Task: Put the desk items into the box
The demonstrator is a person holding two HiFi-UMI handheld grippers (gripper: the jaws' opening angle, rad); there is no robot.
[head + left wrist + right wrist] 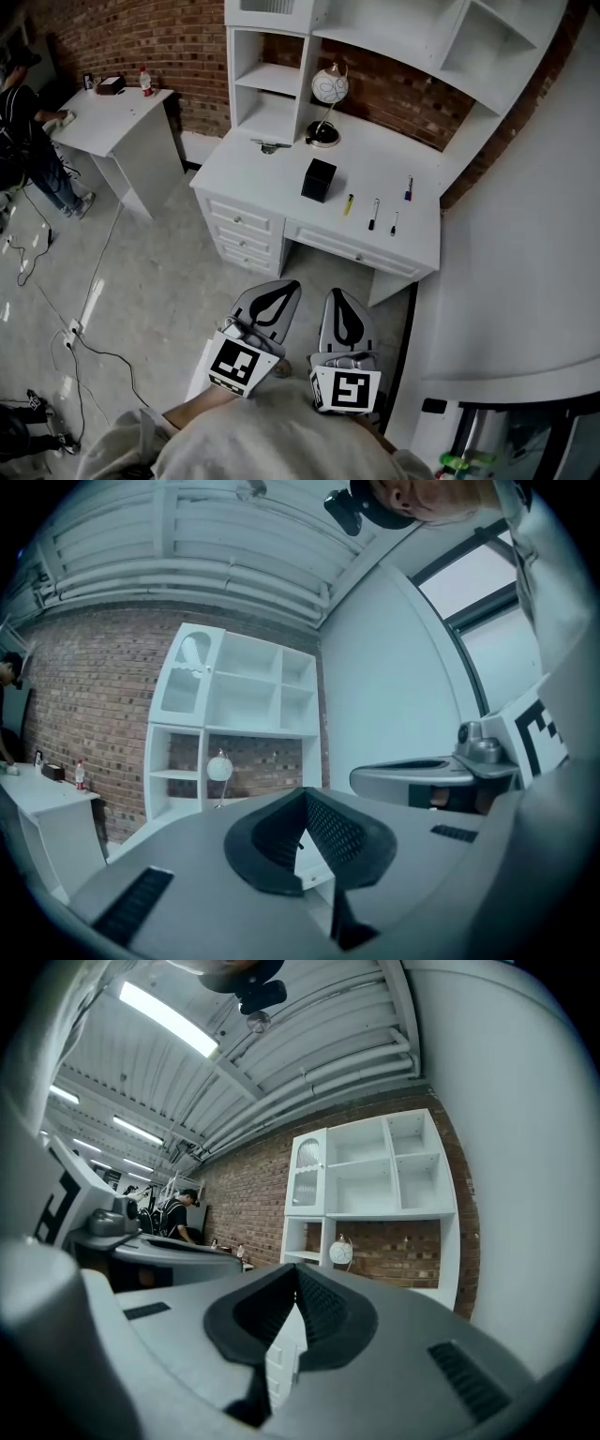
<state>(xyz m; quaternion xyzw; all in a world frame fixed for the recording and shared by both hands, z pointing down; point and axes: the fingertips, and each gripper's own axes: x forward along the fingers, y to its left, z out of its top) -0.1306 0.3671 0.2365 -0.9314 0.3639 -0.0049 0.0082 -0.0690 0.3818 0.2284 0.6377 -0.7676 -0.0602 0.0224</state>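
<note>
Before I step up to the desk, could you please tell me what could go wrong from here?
The pens are thin and lie flat, so a tool could nudge one off the desk. The lamp stands just beyond the box, so a reach there might knock it. The left tool and right tool are shut and would push things unless opened first.

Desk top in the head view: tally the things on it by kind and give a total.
Pens and markers: 4
Black box: 1
Globe lamp: 1
Small grey object near the shelf: 1
Total: 7
</note>
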